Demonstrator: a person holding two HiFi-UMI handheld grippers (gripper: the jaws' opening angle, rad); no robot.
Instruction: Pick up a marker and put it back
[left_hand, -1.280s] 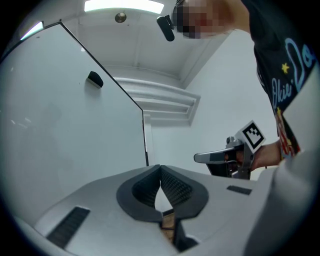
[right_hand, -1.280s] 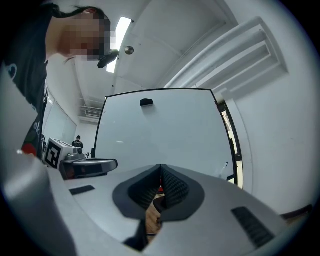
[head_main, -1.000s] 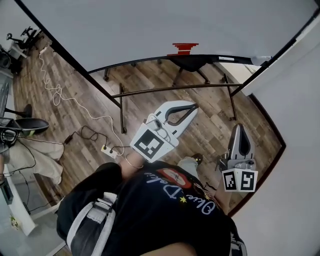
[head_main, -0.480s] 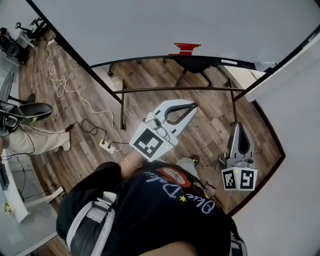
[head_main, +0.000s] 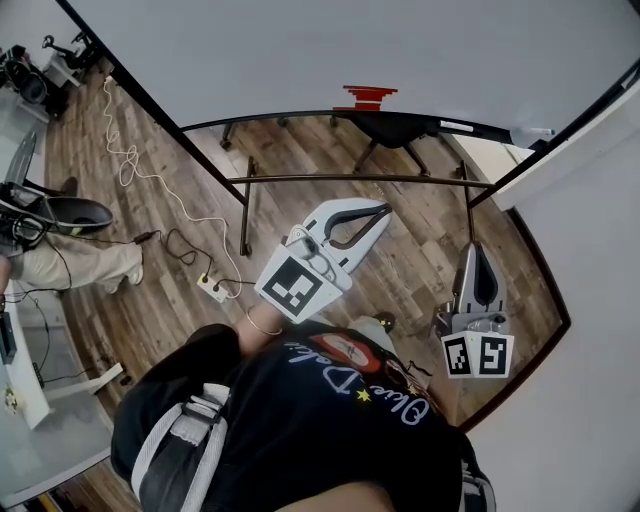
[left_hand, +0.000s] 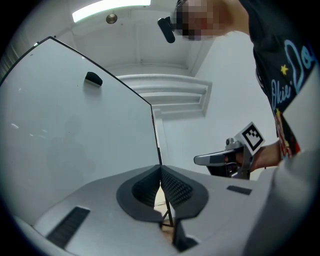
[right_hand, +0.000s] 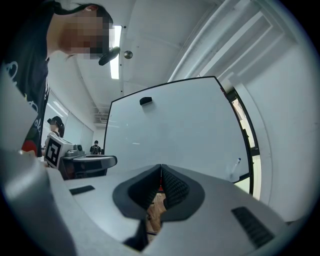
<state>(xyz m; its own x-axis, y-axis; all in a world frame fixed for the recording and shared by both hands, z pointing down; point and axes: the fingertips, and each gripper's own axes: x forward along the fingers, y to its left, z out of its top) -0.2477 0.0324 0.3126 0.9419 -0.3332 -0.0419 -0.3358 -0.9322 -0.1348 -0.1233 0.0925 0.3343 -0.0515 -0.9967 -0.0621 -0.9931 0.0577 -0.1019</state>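
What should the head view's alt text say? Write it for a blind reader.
Seen from above, a person in a black T-shirt holds a grey left gripper and a grey right gripper, both shut and empty, toward a large white whiteboard standing on a brown wood-plank floor.

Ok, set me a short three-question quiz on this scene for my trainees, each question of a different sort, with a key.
1. True or false: the left gripper holds something.
2. What do both grippers face? A) a whiteboard B) a shelf C) a sink
3. Fill in: the jaws of the right gripper are ____.
Key: 1 false, it is shut and empty. 2 A. 3 shut.
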